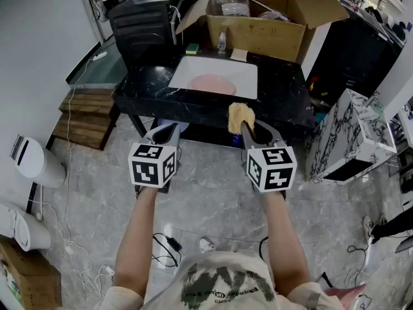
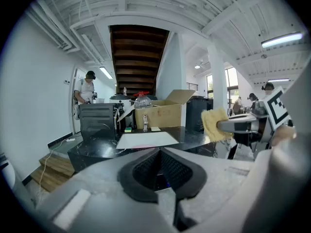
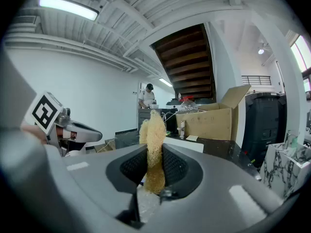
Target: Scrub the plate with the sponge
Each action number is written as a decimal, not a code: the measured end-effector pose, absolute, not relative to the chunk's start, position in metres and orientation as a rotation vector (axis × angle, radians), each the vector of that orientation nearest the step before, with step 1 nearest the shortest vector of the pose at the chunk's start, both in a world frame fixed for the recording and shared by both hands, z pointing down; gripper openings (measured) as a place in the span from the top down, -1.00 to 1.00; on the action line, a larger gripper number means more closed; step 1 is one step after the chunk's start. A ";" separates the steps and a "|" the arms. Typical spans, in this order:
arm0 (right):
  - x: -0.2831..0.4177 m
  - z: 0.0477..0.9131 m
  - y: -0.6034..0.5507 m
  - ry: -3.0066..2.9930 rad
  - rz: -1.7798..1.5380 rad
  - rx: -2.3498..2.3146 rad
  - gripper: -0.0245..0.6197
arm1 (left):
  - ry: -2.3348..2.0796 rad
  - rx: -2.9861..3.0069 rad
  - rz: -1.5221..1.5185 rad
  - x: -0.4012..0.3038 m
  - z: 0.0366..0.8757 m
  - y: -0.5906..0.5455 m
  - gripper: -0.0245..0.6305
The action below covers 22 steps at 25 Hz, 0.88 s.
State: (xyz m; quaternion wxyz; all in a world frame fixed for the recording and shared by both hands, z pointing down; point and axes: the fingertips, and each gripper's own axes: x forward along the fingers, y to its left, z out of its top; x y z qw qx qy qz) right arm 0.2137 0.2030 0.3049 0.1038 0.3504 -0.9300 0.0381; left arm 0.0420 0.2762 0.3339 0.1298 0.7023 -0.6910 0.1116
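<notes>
"Two grippers in your hands. What did each have?"

"My right gripper (image 3: 155,150) was clamped on one yellow fibrous sponge (image 1: 240,115), which stood up out of the jaws. My left gripper (image 2: 159,152) had its jaws together with nothing in them. I held both side by side over the grey tiled floor (image 1: 213,196), short of the table."

"And the plate?"

"One pink plate (image 1: 212,84) lay flat on one white mat (image 1: 244,70), on the black marbled table (image 1: 284,101). It was well apart from the sponge, and the table's front edge lay between them."

"What else was on that table?"

"At the back were one small green-and-yellow block (image 1: 191,48), one small bottle (image 1: 222,41) beside it, and one open cardboard box (image 1: 271,34) behind them. A black case (image 1: 145,28) stood at the far left corner."

"And around it?"

"Wooden steps (image 1: 84,112) sat to the left of the table and a white marbled cabinet (image 1: 352,134) to the right. Farther back, a person (image 3: 147,96) stood by a white wall, under the brown underside of a stair (image 3: 187,62)."
</notes>
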 end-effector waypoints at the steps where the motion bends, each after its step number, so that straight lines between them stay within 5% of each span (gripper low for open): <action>1: 0.212 0.306 0.203 -2.740 0.111 1.037 0.74 | -2.004 2.047 0.326 0.041 0.334 0.276 0.92; 22: 0.190 0.313 0.182 -2.735 0.115 1.061 0.73 | -1.950 2.122 0.334 0.028 0.348 0.245 0.92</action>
